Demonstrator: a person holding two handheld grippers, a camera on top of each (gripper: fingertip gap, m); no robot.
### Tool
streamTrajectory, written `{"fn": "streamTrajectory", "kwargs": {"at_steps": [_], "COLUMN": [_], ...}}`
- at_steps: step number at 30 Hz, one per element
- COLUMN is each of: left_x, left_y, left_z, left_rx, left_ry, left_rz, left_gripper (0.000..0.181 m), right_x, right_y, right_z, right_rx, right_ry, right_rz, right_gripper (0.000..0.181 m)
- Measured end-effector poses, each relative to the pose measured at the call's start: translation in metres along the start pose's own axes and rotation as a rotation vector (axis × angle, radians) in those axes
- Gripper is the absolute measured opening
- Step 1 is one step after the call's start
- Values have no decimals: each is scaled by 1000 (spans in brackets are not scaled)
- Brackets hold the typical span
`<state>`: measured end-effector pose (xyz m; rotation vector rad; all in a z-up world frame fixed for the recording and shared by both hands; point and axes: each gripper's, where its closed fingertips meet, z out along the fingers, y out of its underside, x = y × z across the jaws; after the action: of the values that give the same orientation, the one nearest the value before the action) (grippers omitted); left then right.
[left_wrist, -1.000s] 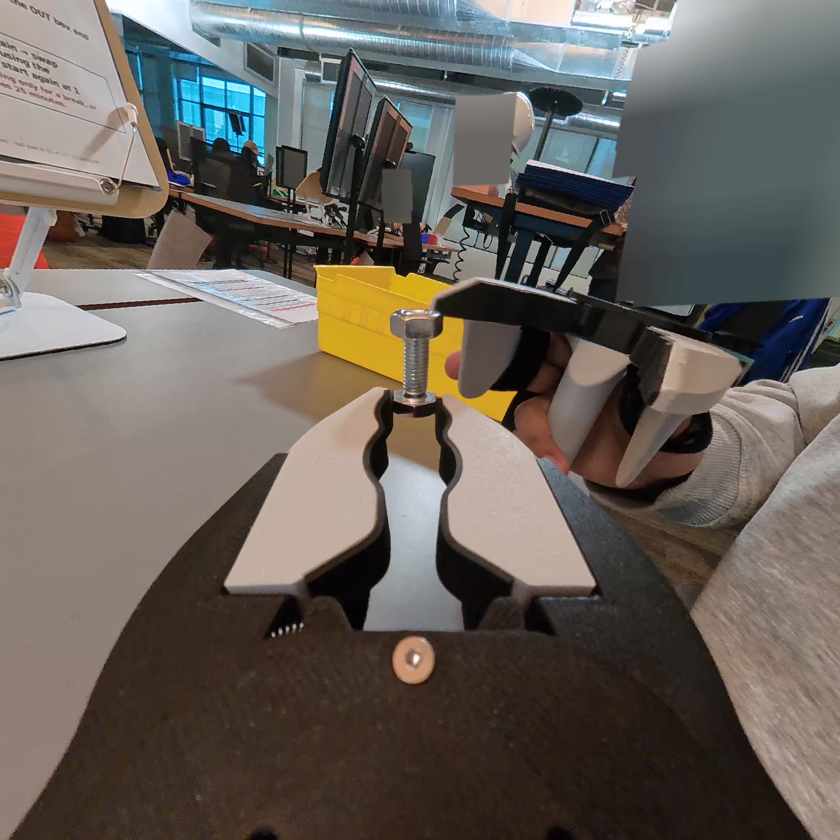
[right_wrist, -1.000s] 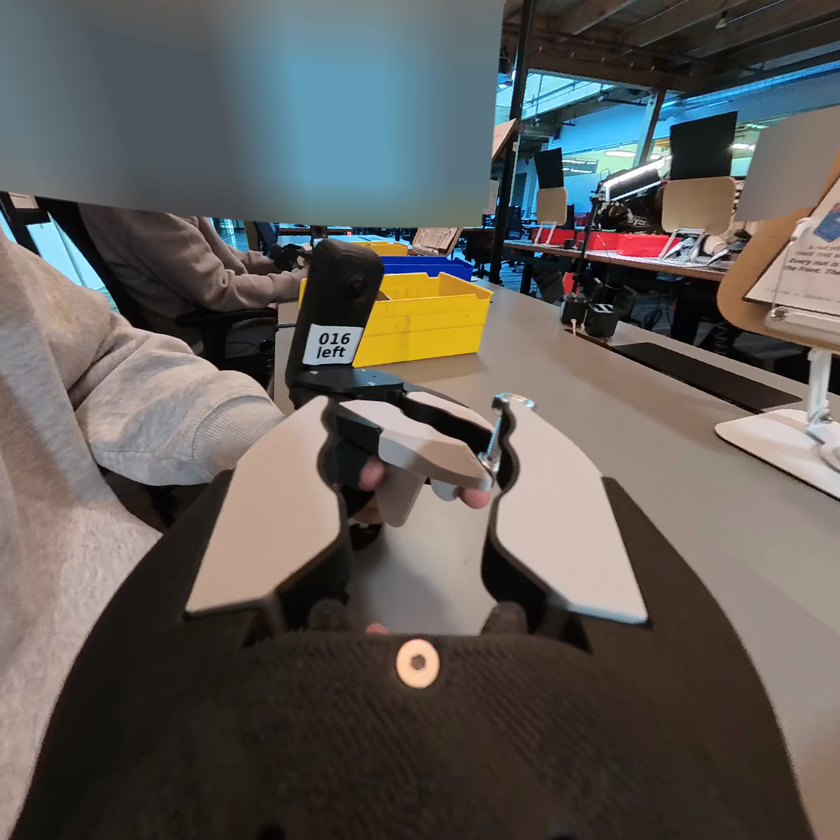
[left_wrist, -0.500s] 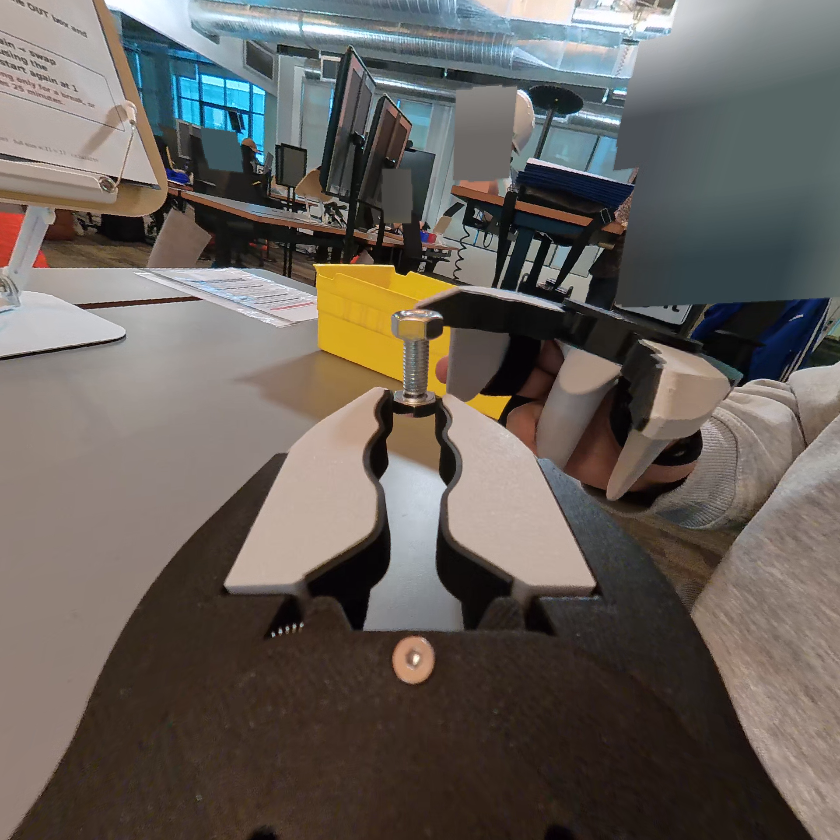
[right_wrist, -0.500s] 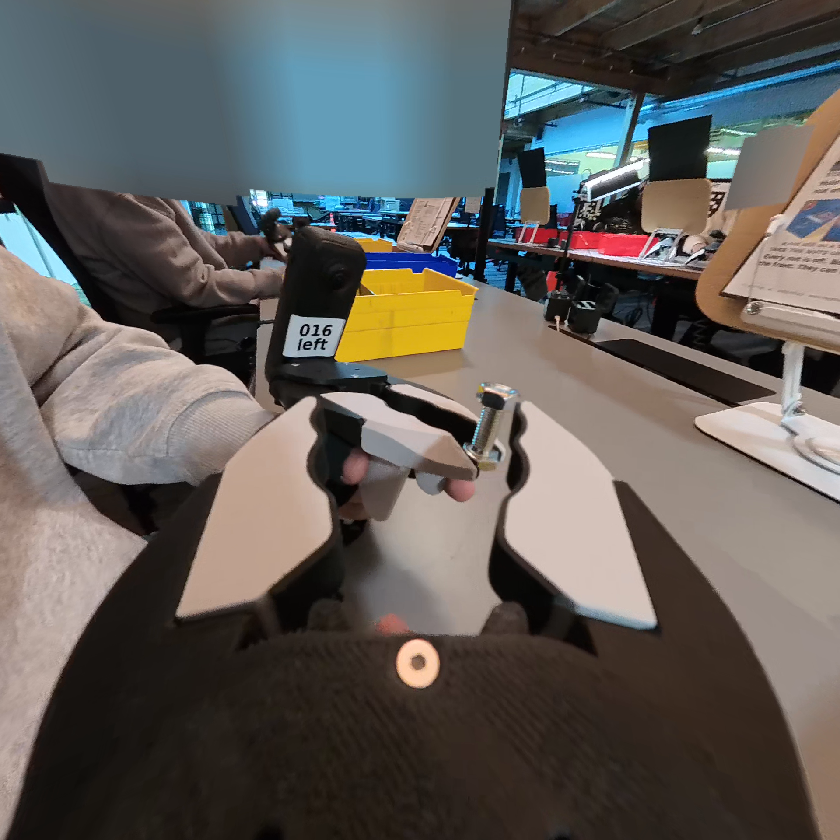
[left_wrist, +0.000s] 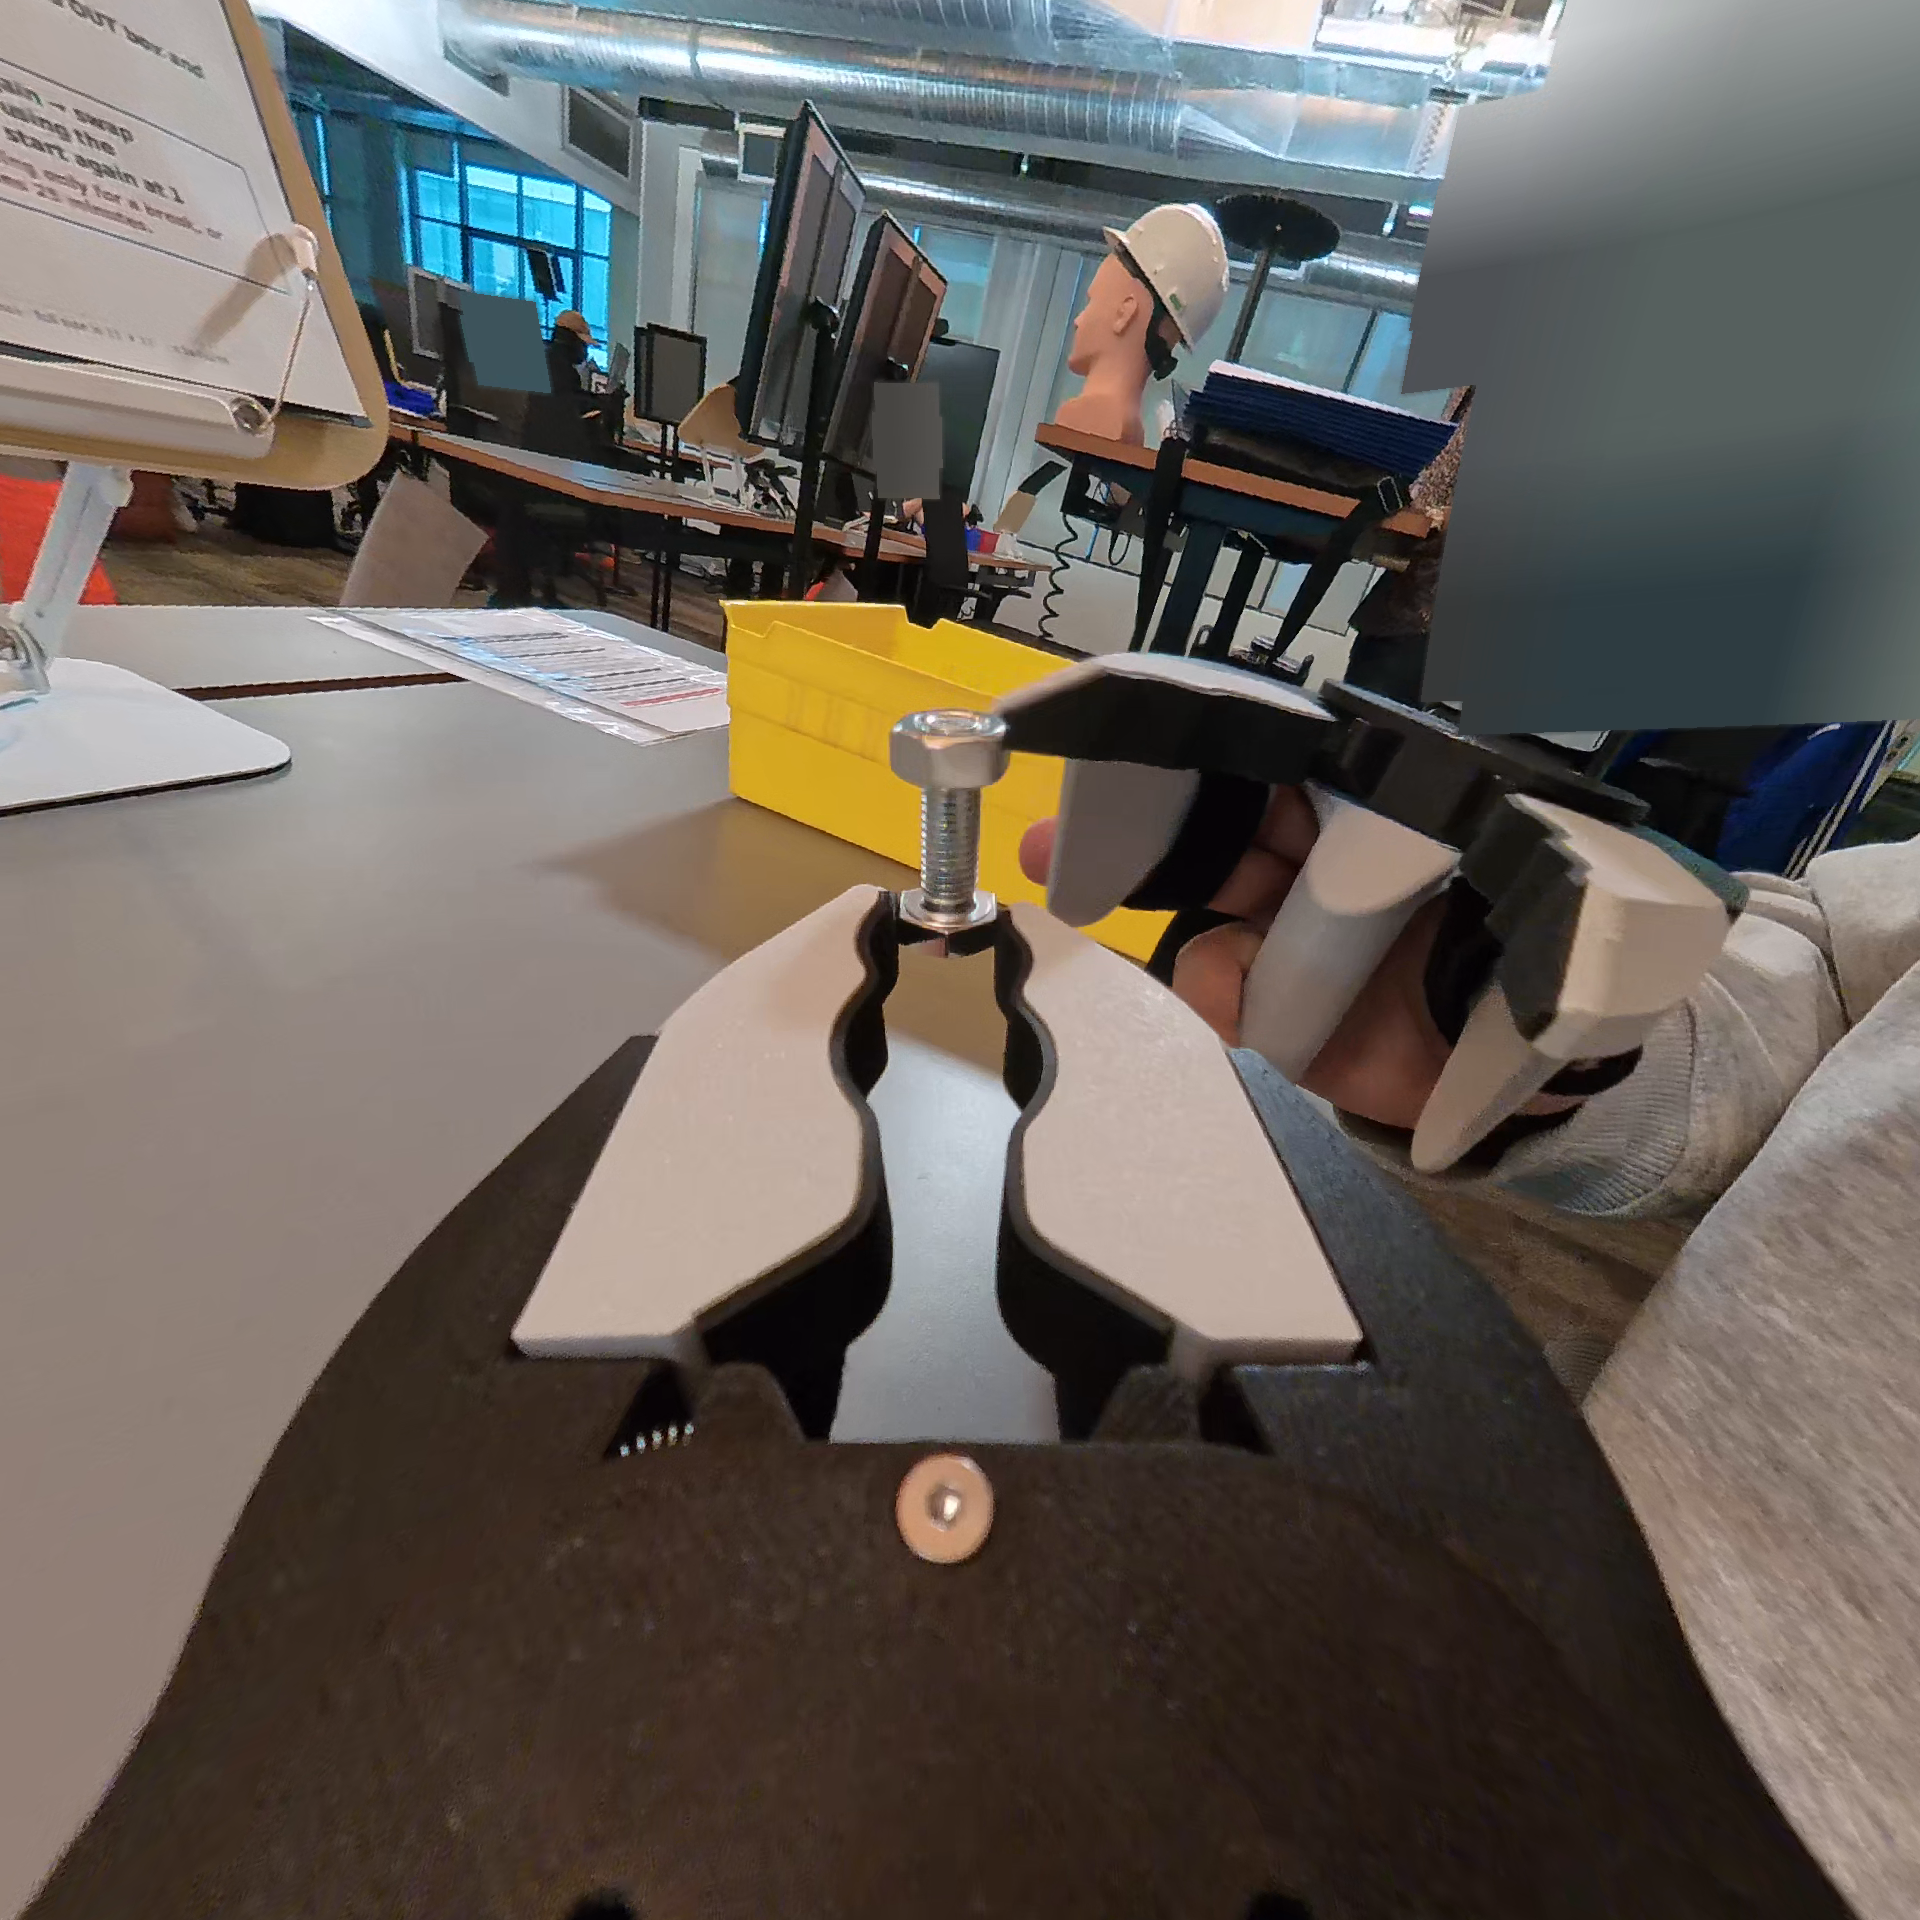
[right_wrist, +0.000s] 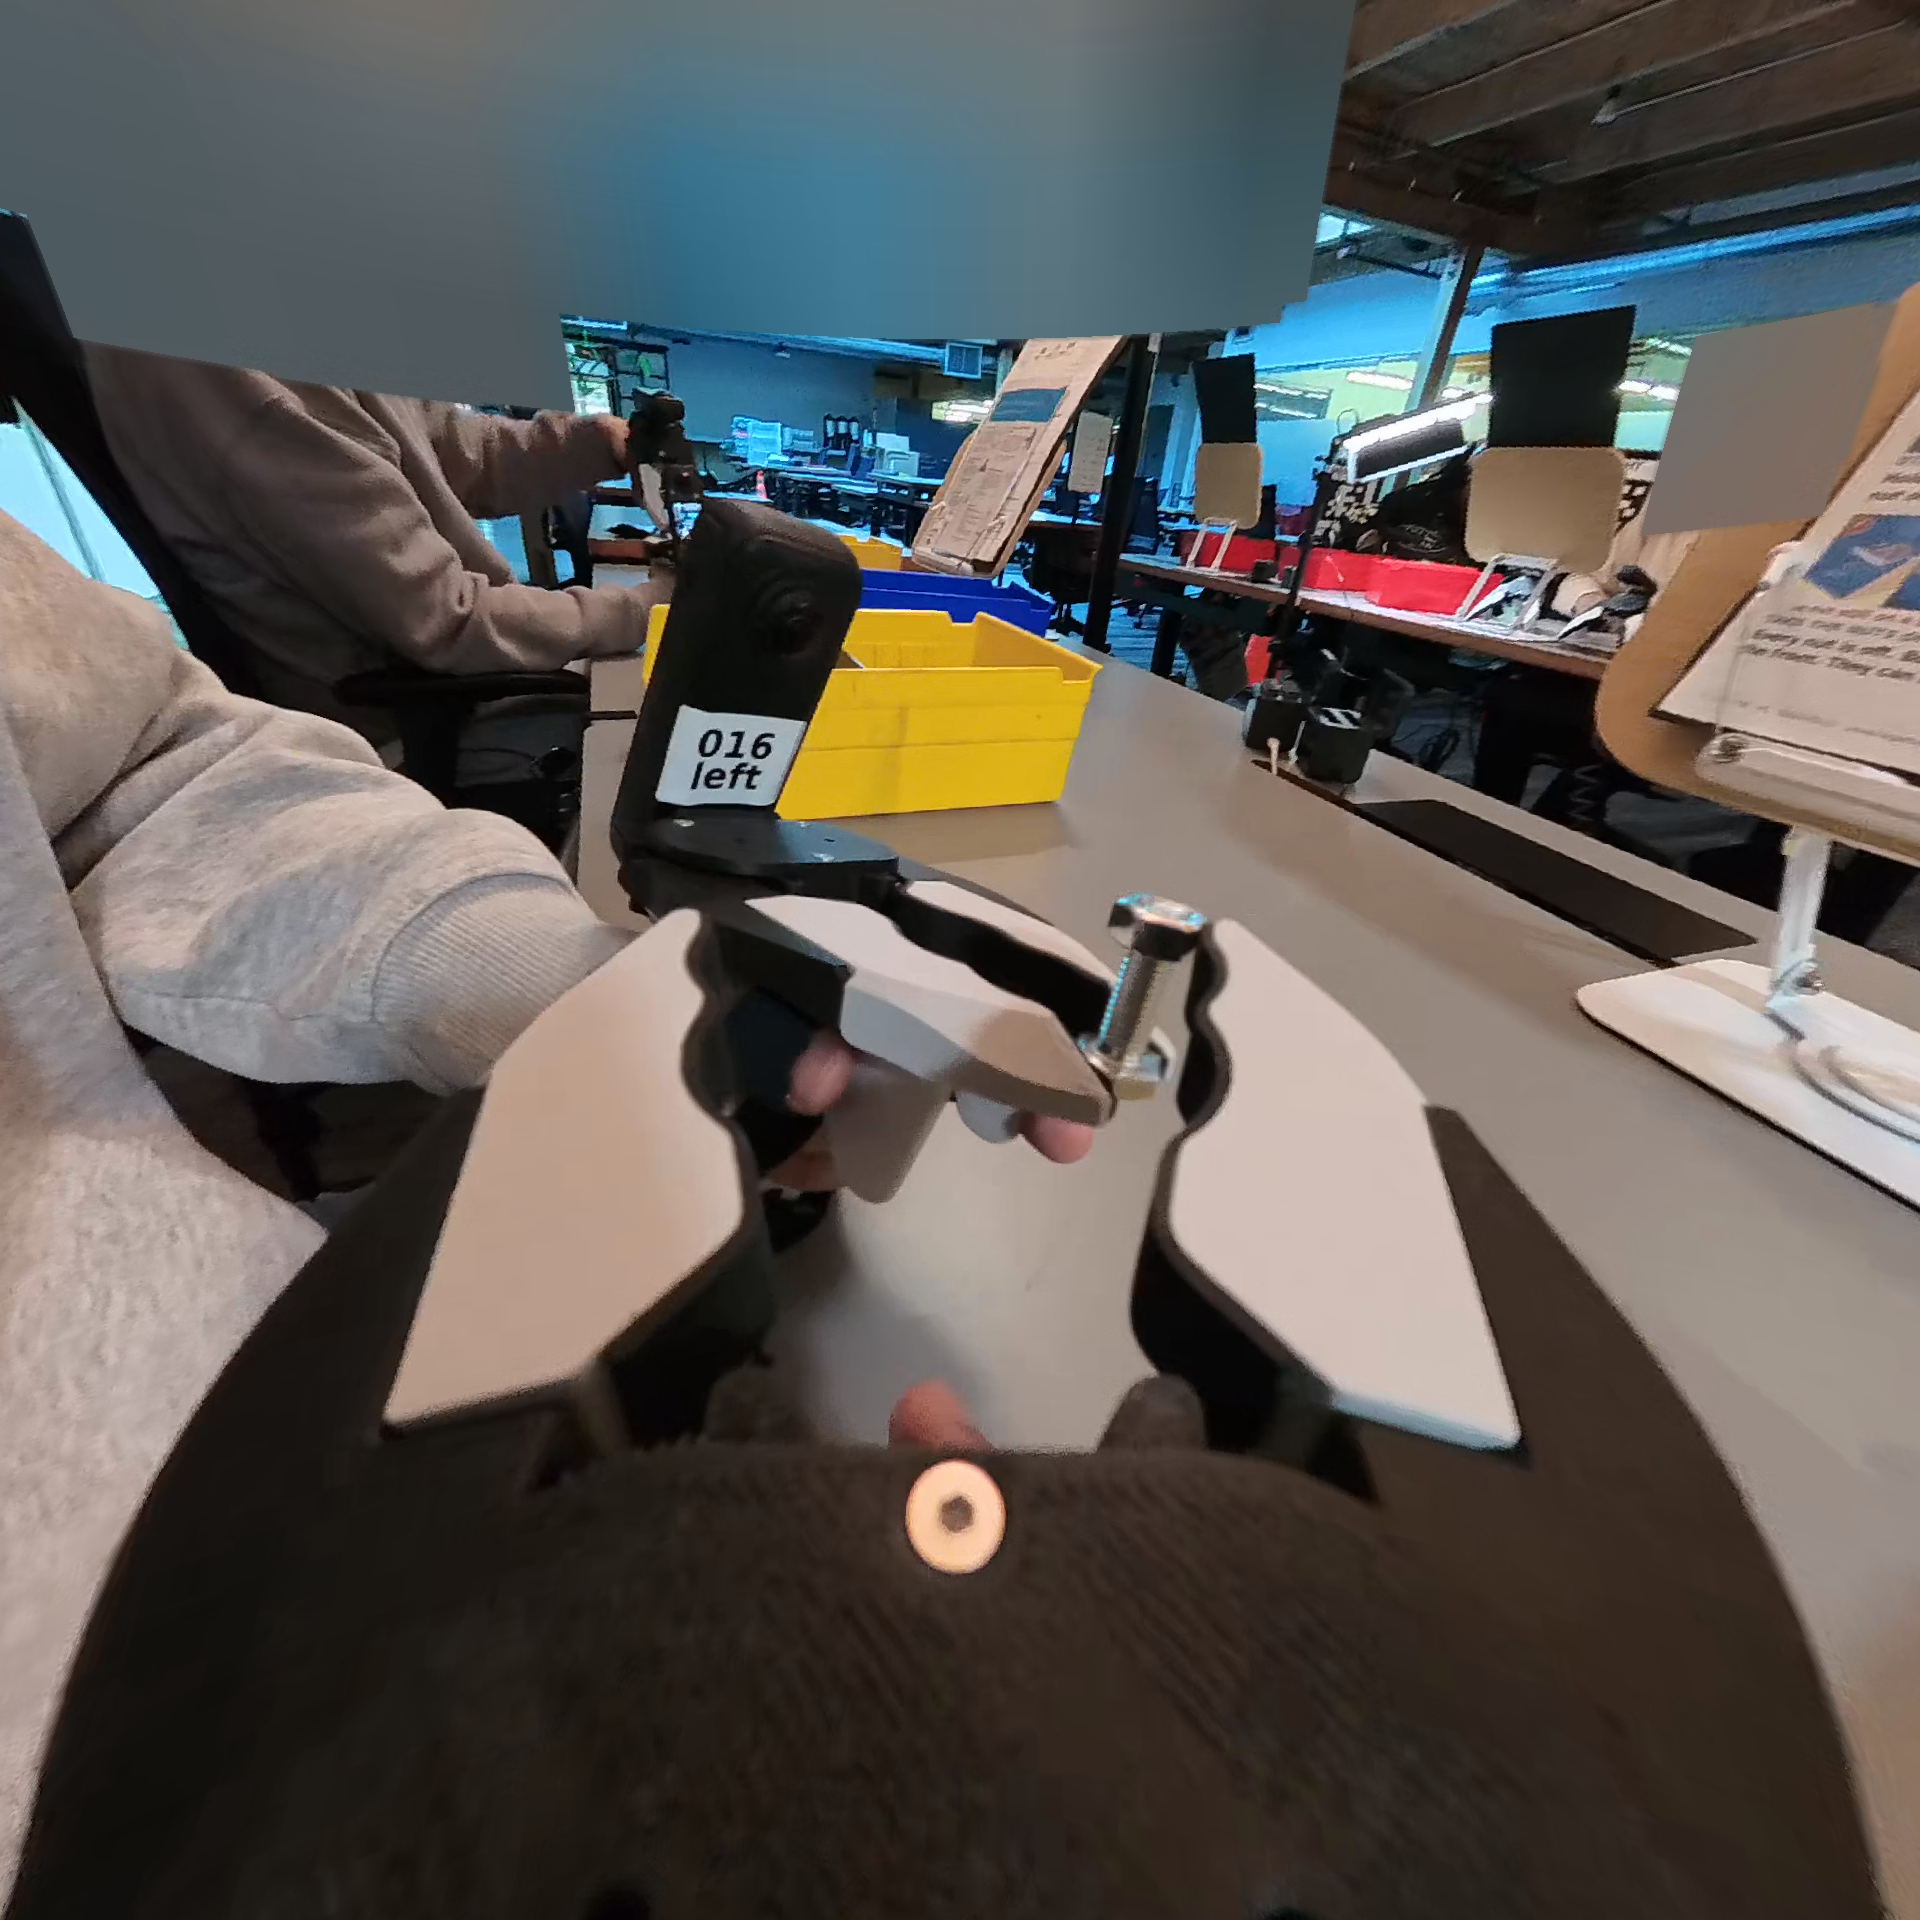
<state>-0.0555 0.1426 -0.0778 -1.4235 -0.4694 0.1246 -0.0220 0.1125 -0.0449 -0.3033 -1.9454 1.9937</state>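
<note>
The left claw (left_wrist: 943, 925) pinches the nut (left_wrist: 943, 914) of an upright bolt (left_wrist: 950, 821), whose head sits at one o'clock between the wide-open right claw (right_wrist: 940, 997) tips.

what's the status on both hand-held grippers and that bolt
Left hand-held gripper shut on nut, bolt upright. Right hand-held gripper open, straddling the bolt head. Yellow bin just behind on grey table, not touching.

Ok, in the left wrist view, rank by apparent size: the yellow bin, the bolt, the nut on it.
1. yellow bin, though farther from the camera and partly hidden.
2. bolt, upright.
3. nut, pinched at the left gripper tips.
</note>
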Motion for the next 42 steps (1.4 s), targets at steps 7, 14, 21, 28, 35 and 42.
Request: {"fn": "streamTrajectory", "kwargs": {"at_steps": [7,14,21,28,35,42], "left_x": [1,-1,7,15,24,9], "left_y": [1,2,4,7,10,6], "left_z": [1,1,3,5,6,4], "left_rx": [-9,-15,-37,-59,-77,-46], "left_ry": [1,-3,27,71,110,63], "left_rz": [4,-13,27,36,66,-27], "left_gripper": [19,19,19,19,19,19], "right_x": [6,-6,14,29,31,29], "right_y": [-7,-2,1,3,6,4], "right_z": [-4,-3,-8,-14,-15,-16], "right_rx": [34,-13,-25,6,8,9], "right_ry": [35,-44,56,62,21,16], "right_rz": [-5,11,-6,123,185,163], "right_gripper": [83,57,49,45,31,23]}}
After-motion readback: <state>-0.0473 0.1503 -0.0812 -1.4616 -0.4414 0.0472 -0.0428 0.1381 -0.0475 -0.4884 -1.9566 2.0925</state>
